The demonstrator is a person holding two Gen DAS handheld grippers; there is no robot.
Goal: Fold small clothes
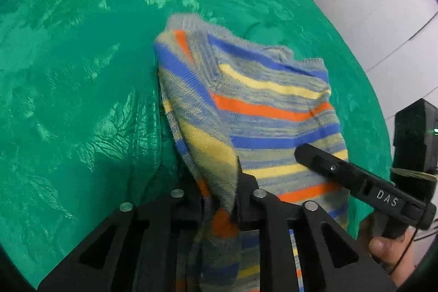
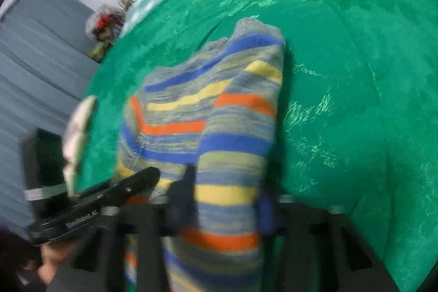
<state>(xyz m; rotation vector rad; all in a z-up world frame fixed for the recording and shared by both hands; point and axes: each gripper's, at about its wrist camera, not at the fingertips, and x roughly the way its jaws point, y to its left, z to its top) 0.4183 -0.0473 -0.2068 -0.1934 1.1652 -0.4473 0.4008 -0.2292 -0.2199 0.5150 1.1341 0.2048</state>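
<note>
Knitted striped garment (image 1: 262, 111) (soft, bunched) pinched by both grippers.

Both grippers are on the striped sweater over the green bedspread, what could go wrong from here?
1. The left gripper pinches only a bunched fold of the striped sweater, so the knit may slip out or fold crooked.
2. The right gripper has a wide band between its jaws, though blur hides how firmly.
3. The sweater already lies rumpled on the green bedspread, so creases may get folded in.

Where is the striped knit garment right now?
In both wrist views the striped knit garment lies centre frame on the green bedspread, its near edge pinched in the left gripper and right gripper.
</note>
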